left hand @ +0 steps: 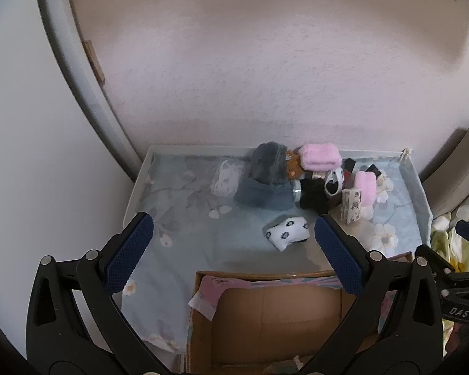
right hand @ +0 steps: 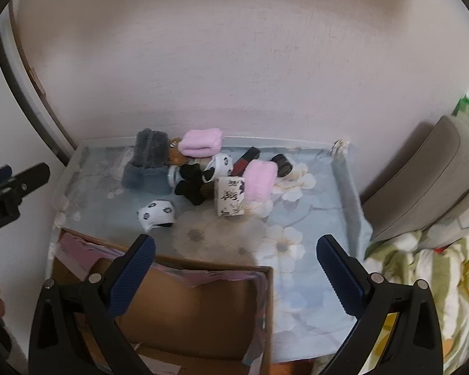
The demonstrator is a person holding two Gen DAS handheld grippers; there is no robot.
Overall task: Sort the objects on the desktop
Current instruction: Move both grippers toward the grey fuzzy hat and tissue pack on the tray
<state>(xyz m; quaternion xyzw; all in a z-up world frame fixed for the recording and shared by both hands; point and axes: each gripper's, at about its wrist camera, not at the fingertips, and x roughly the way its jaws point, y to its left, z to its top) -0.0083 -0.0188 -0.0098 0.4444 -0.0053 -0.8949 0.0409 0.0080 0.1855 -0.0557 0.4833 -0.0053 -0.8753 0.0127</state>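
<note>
The cardboard box [right hand: 197, 309] is cut off at the frame's bottom, its contents unclear, while the left gripper [left hand: 234, 250] and right gripper [right hand: 236, 267], both spread wide and empty, tilt downward above it, the paw-print sock [right hand: 156, 214] lying just beyond.

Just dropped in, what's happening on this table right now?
A person holds two grippers above a table with a floral cloth; the left gripper and right gripper are both open and empty. An open cardboard box sits at the near edge. Nothing is picked yet: a white sock with dark prints lies alone, and behind it a pile holds pink fluffy cloths, a grey fuzzy cloth and a small white printed box.
</note>
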